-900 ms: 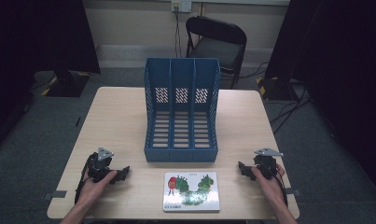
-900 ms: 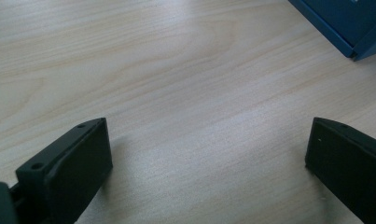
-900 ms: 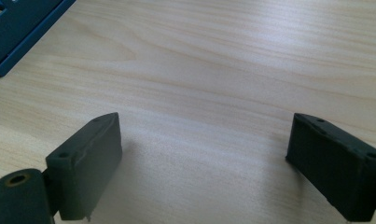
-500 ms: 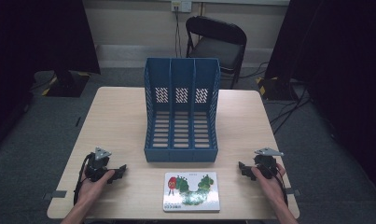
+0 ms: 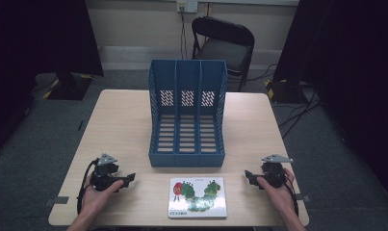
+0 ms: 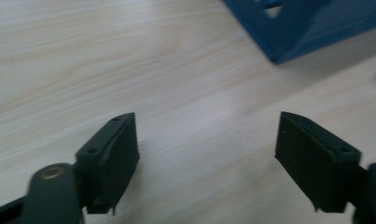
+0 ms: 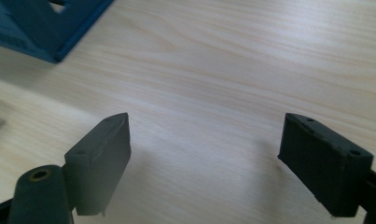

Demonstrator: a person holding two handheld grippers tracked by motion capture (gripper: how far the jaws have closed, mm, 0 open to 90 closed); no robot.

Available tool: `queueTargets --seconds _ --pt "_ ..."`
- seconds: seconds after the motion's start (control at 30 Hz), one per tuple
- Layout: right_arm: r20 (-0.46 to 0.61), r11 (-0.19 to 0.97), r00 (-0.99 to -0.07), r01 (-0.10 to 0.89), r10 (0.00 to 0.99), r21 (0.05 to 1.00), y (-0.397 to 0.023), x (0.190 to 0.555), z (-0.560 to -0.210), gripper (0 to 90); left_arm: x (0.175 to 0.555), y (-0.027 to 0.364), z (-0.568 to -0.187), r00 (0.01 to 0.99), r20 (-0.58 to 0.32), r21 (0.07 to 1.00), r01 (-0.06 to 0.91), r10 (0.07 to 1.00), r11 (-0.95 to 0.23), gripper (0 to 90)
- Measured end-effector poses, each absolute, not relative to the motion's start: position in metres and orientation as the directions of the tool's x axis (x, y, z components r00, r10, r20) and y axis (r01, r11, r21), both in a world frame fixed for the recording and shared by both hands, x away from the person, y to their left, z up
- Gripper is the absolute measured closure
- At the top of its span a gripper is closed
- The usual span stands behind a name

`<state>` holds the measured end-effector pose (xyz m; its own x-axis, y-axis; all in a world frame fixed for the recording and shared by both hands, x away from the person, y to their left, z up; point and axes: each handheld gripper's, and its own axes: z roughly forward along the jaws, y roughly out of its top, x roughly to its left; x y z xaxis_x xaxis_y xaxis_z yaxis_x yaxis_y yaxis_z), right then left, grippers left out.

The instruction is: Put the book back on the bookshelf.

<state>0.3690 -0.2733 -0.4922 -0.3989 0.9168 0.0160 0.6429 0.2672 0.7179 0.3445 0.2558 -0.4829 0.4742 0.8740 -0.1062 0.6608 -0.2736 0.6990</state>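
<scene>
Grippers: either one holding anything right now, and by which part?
Nothing held. Left gripper and right gripper both stand open over bare table, either side of the book.

The blue file rack [image 5: 187, 115] stands in the middle of the table [image 5: 124, 125], walling off the centre from near to far; its three slots open upward and toward the near side. Bare wood runs wide on its left and right. A picture book [image 5: 198, 197] lies flat just near of the rack, with a narrow strip of tabletop between them and open wood on either side.
</scene>
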Motion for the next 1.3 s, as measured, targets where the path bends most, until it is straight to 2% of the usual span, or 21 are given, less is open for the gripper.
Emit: queueTargets --seconds 0.07,0.23,0.37,0.47,0.67,0.83,0.97,1.1,1.3 --pt "0.028 0.264 -0.412 0.633 0.911 0.728 -0.270 0.364 -0.488 16.2 0.341 0.250 -0.480 0.502 -0.129 0.702 0.655 0.855 -0.279 24.6" --pt "0.025 0.287 -0.471 0.577 0.882 0.764 -0.255 0.349 -0.473 22.0 0.339 0.234 -0.473 0.554 -0.098 0.711 0.620 0.827 -0.330 29.4" --pt "0.032 0.308 -0.511 0.566 0.859 0.765 -0.243 0.344 -0.469 23.2 0.338 0.222 -0.469 0.583 -0.120 0.720 0.609 0.804 -0.333 31.4" --pt "0.031 0.343 -0.560 0.550 0.828 0.762 -0.229 0.335 -0.466 25.0 0.337 0.211 -0.464 0.619 -0.103 0.722 0.585 0.779 -0.369 32.5" --pt "0.041 0.389 -0.625 0.535 0.780 0.750 -0.211 0.326 -0.468 26.2 0.342 0.196 -0.463 0.646 -0.101 0.708 0.582 0.757 -0.401 34.1" --pt "0.038 0.442 -0.683 0.512 0.729 0.736 -0.192 0.322 -0.474 26.7 0.344 0.171 -0.473 0.677 -0.176 0.713 0.588 0.715 -0.381 34.5" --pt "0.053 0.467 -0.717 0.505 0.695 0.726 -0.184 0.319 -0.481 26.7 0.341 0.155 -0.479 0.708 -0.172 0.709 0.571 0.685 -0.413 34.5" --pt "0.059 0.480 -0.733 0.502 0.678 0.719 -0.180 0.318 -0.487 26.4 0.341 0.149 -0.481 0.719 -0.168 0.705 0.566 0.674 -0.427 33.5" --pt "0.076 0.468 -0.728 0.513 0.681 0.719 -0.180 0.318 -0.489 26.2 0.351 0.141 -0.484 0.711 -0.217 0.709 0.586 0.669 -0.392 32.3"
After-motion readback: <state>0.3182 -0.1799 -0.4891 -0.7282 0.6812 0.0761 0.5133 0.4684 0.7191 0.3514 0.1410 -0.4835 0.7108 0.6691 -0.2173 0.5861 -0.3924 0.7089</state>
